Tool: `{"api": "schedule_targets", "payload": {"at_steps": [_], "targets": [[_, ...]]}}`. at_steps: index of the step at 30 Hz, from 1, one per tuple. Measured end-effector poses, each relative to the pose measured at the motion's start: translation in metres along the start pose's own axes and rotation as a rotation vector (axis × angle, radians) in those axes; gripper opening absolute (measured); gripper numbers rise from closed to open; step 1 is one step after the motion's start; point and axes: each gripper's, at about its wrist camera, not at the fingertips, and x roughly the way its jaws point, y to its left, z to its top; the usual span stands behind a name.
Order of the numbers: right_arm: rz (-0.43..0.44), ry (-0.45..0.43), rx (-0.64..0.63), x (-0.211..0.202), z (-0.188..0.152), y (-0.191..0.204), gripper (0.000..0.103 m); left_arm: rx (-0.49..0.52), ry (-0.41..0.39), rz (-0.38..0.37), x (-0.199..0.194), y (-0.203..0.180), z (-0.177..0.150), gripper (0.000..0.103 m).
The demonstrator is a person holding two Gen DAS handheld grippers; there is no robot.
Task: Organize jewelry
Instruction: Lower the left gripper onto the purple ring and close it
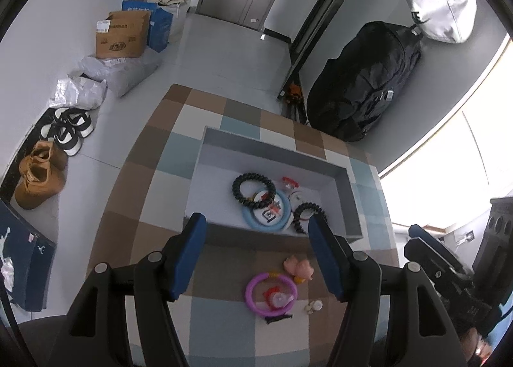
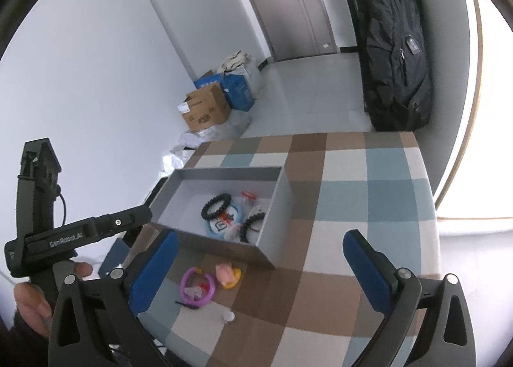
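White walls and a grey floor sit behind a table with a checked brown, blue and white cloth. At 12 o'clock from my left gripper stands the shallow grey open box, with two black bead bracelets and a pale blue ring inside. Nearer me, outside the box, lie the purple plastic ring, a pink soft charm at its 1 o'clock, and a tiny white bit at its 3 o'clock.

Both my jaws are wide open and hold nothing. My right gripper hangs above the cloth, apart from everything.

I think the purple ring goes next. I should come straight down, pinch one side of its rim, and not catch the red thing inside it.

That red thing is too blurry to name. My own fingers cover the near box wall.
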Motion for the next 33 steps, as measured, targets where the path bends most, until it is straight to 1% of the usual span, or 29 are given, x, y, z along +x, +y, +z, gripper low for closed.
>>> {"api": "schedule_targets", "payload": {"at_steps": [2, 3, 4, 8, 10, 11, 13, 14, 18, 22, 27, 33], "targets": [[-0.004, 0.004, -0.007, 0.000, -0.004, 0.001, 0.103, 0.019, 0.006, 0.003, -0.001, -0.001, -0.005, 0.066], [-0.006, 0.006, -0.009, -0.001, -0.005, 0.001, 0.103, 0.025, 0.011, 0.001, -0.001, -0.002, -0.007, 0.073], [-0.008, 0.008, -0.012, -0.001, -0.007, 0.001, 0.103, 0.029, 0.015, -0.003, -0.001, -0.003, -0.009, 0.077], [-0.012, 0.011, -0.017, -0.003, -0.011, 0.003, 0.103, 0.052, 0.055, -0.019, 0.003, -0.008, -0.019, 0.078], [-0.012, 0.013, -0.018, -0.004, -0.012, 0.003, 0.103, 0.074, 0.088, -0.018, 0.008, -0.013, -0.025, 0.078], [-0.014, 0.016, -0.018, -0.004, -0.013, 0.003, 0.103, 0.086, 0.101, -0.010, 0.010, -0.015, -0.029, 0.078], [-0.018, 0.028, -0.022, -0.003, -0.016, 0.004, 0.103, 0.094, 0.079, 0.052, 0.009, -0.015, -0.035, 0.078], [-0.019, 0.032, -0.024, -0.002, -0.016, 0.004, 0.103, 0.099, 0.076, 0.071, 0.011, -0.016, -0.037, 0.078], [-0.021, 0.051, -0.027, 0.000, -0.020, 0.003, 0.103, 0.107, 0.143, 0.052, 0.025, -0.017, -0.043, 0.078], [-0.024, 0.062, -0.029, 0.001, -0.022, 0.003, 0.103, 0.149, 0.169, 0.070, 0.031, -0.023, -0.049, 0.078], [-0.020, 0.061, -0.031, -0.001, -0.023, 0.003, 0.103, 0.232, 0.196, 0.140, 0.040, -0.033, -0.059, 0.078], [-0.014, 0.061, -0.043, -0.003, -0.023, 0.005, 0.103, 0.277, 0.204, 0.180, 0.046, -0.038, -0.063, 0.078]]}}
